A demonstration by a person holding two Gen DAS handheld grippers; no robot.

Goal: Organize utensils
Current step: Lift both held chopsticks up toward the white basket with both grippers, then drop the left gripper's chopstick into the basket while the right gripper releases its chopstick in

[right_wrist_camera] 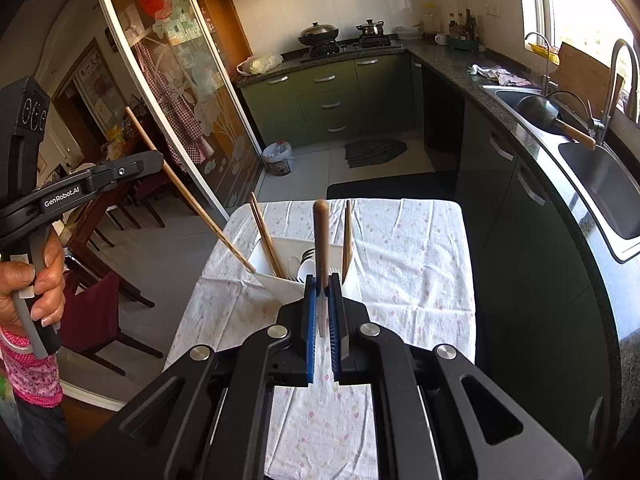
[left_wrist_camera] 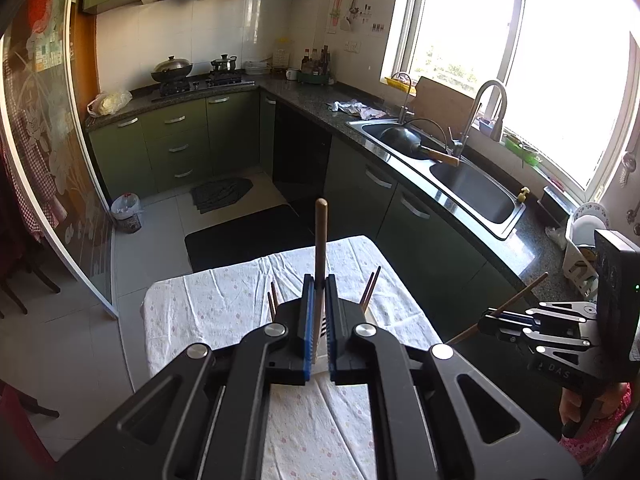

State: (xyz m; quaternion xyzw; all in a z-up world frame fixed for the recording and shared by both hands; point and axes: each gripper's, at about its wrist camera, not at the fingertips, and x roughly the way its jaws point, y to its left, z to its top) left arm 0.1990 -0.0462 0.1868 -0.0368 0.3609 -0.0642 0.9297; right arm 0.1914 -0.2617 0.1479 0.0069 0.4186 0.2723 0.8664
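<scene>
My left gripper (left_wrist_camera: 319, 280) is shut on a wooden chopstick (left_wrist_camera: 320, 248) that stands up between its blue pads. In the right wrist view it (right_wrist_camera: 158, 160) holds that chopstick (right_wrist_camera: 188, 192) slanting down to the rim of the white utensil holder (right_wrist_camera: 280, 252). My right gripper (right_wrist_camera: 323, 280) is shut on another wooden chopstick (right_wrist_camera: 321, 232), held just above the holder. It also shows in the left wrist view (left_wrist_camera: 486, 318) with its chopstick (left_wrist_camera: 516, 298). The holder contains chopsticks (right_wrist_camera: 266, 236), spoons and forks (right_wrist_camera: 304, 264). Chopstick tips (left_wrist_camera: 370, 288) rise behind my left fingers.
The holder stands on a small table with a white flowered cloth (right_wrist_camera: 400, 248). A green counter with a double sink (left_wrist_camera: 460, 176) runs along the right. A glass sliding door (right_wrist_camera: 180, 80) and dark chairs (right_wrist_camera: 100, 312) are to the left. Black mats (left_wrist_camera: 244, 236) lie beyond the table.
</scene>
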